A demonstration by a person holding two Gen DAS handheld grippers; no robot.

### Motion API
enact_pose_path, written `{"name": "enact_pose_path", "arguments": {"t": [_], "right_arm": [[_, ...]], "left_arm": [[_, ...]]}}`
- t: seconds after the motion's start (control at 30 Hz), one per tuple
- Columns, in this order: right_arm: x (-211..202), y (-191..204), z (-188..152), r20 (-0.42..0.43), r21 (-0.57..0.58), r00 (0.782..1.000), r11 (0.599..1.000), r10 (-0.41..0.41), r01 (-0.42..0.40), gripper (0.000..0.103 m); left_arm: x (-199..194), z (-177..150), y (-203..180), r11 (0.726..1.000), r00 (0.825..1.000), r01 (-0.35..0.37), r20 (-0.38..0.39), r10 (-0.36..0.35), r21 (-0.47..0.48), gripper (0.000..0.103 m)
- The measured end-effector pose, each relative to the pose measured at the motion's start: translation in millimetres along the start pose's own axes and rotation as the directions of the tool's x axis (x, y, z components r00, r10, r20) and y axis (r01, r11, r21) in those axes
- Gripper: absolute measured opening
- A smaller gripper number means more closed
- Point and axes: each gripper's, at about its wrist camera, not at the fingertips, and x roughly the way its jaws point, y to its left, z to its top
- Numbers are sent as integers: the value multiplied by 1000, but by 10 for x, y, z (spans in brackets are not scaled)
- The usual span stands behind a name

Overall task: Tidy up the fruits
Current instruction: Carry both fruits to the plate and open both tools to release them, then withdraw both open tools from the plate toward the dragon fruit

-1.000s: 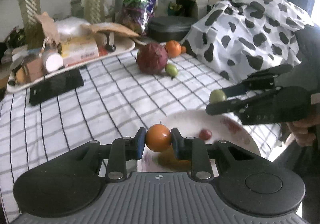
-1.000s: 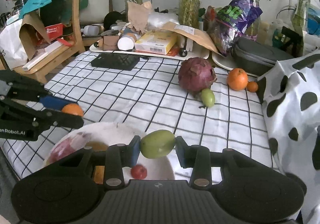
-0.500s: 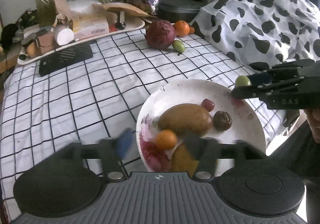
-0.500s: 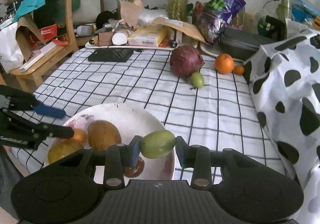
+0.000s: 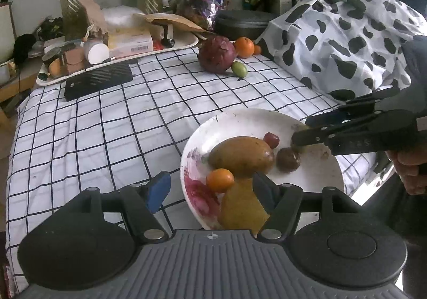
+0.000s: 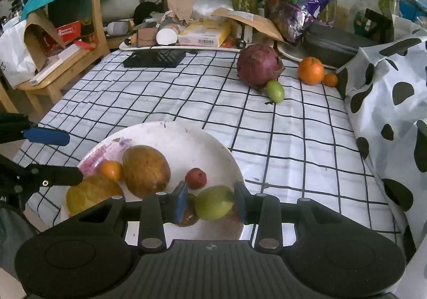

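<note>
Over the white plate (image 6: 208, 138) sits the green fruit (image 6: 213, 202), low at the near rim, and the right claw (image 6: 210, 201) looks slackened around it: the far pad touches the fruit, a sliver of gap shows at the blue pad (image 6: 181, 201). Beside it lie a small red fruit (image 6: 195, 178), a dark brown one (image 5: 288, 159), a big brown fruit (image 6: 146, 170), a small orange (image 6: 111, 170) and a yellow fruit (image 6: 92, 193). The left claw (image 5: 210, 189) hangs spread wide and empty at the plate's edge. Farther back on the checked tabletop (image 6: 186, 96) wait a purple dragon fruit (image 6: 259, 66), another green fruit (image 6: 275, 90) touching it, and two oranges (image 6: 310, 70) near the spotted cloth (image 6: 387, 101).
</note>
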Motion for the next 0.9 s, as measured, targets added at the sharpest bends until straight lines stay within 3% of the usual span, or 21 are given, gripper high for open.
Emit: {"name": "enact_pose_path", "arguments": {"t": [0.27, 0.43, 0.5, 0.67, 0.9], "right_arm": [[52, -32, 34, 19, 16, 1000, 1000, -13, 13, 42], [-103, -36, 7, 67, 15, 997, 999, -36, 35, 70], [-152, -42, -12, 69, 19, 997, 999, -46, 45, 75], [-151, 35, -126, -2, 0, 998, 998, -60, 60, 79], [-12, 32, -217, -99, -29, 980, 985, -172, 170, 79]], "left_arm": [[9, 15, 4, 1000, 1000, 2, 15, -2, -8, 67], [-22, 11, 7, 1000, 1000, 7, 26, -6, -17, 67], [-42, 6, 9, 1000, 999, 8, 31, -8, -24, 67], [-108, -10, 13, 999, 999, 12, 46, -9, -51, 67], [-145, -31, -42, 999, 999, 8, 51, -6, -39, 67]]}}
